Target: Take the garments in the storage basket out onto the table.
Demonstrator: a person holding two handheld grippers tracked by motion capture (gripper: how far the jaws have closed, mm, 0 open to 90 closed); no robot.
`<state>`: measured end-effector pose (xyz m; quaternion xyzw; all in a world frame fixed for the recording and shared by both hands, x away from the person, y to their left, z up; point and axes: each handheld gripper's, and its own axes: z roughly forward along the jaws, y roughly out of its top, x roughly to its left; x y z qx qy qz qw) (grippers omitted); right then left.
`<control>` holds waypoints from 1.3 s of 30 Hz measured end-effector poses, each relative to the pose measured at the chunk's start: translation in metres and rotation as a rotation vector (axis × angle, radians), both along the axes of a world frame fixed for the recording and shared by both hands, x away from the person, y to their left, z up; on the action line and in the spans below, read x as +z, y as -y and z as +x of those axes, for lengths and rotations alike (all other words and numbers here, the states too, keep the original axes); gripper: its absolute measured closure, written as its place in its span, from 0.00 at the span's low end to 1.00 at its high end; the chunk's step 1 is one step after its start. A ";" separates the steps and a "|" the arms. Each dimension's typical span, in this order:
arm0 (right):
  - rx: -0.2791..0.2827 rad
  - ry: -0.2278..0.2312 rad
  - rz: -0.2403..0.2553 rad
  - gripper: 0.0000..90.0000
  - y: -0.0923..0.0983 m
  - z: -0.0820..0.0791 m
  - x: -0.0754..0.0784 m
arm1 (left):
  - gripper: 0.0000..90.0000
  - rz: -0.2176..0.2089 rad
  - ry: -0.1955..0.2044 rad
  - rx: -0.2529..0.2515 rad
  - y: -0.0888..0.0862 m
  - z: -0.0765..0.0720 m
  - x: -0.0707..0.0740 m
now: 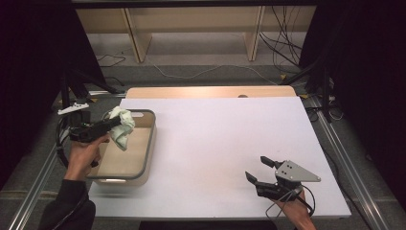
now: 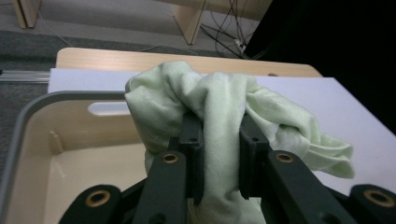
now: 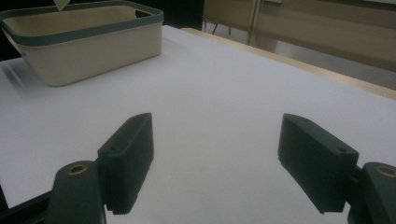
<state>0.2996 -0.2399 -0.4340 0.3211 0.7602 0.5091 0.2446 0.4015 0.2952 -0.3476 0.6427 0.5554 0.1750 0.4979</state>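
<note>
Left tongs [image 1: 114,123] clenched on pale green cloth [image 1: 122,127], held above the bin [image 1: 150,143] at tabletop [image 1: 230,139] left; open bin lies straight below. Right tongs [image 1: 258,170] released, empty, near right, well apart.

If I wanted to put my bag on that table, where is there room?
Most of the white table is bare: the whole stretch between the bin at the left edge and the right gripper near the front right corner, back to the far edge. The crowded part is the bin, where the left gripper holds a green cloth over it.
</note>
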 end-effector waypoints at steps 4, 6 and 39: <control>0.001 0.000 0.001 0.30 0.000 0.000 0.000 | 0.83 -0.024 0.014 -0.021 0.008 0.000 0.003; 0.002 0.002 0.000 0.30 0.000 0.000 0.000 | 0.83 -0.044 0.021 -0.029 0.013 0.001 0.004; -0.005 -0.006 0.002 0.31 -0.001 0.001 -0.002 | 0.83 -0.044 0.069 -0.244 0.100 0.015 0.019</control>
